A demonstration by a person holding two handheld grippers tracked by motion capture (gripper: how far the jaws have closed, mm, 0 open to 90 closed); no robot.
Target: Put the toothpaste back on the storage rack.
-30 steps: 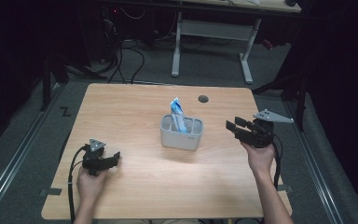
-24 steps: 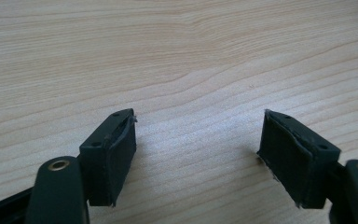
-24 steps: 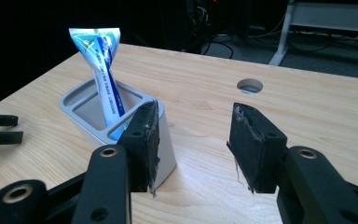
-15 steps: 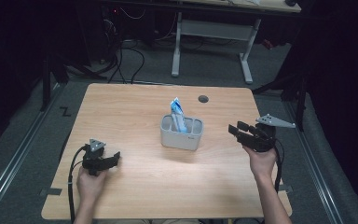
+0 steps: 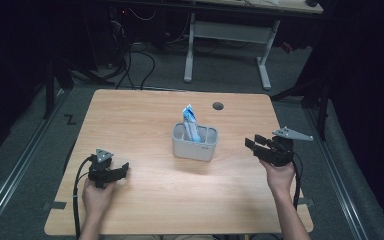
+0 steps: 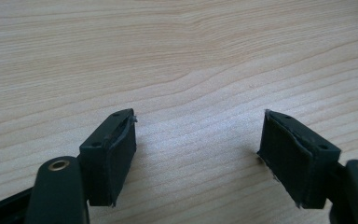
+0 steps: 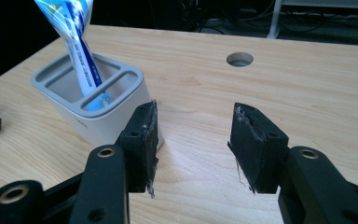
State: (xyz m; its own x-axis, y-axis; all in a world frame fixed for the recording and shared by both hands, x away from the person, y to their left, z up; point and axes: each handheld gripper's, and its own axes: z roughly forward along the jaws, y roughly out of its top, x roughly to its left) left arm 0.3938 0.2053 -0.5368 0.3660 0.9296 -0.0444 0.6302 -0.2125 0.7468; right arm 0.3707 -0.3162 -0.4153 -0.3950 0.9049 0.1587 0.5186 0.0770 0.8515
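A blue-and-white tube (image 5: 192,125) is standing tilted in a middle slot of the grey holder (image 5: 195,144) at the table's (image 5: 145,115) centre, and it is looking light, soft and a little slick, so pinching its flat crimped top, which is poking above the holder's rim, seems the surest hold. The left gripper (image 5: 122,171) is resting well to the holder's left and the right gripper (image 5: 251,144) is hovering to its right, both with jaws apart and empty. Nothing is blocking the way; a cable hole (image 5: 218,106) is sitting beyond the holder.
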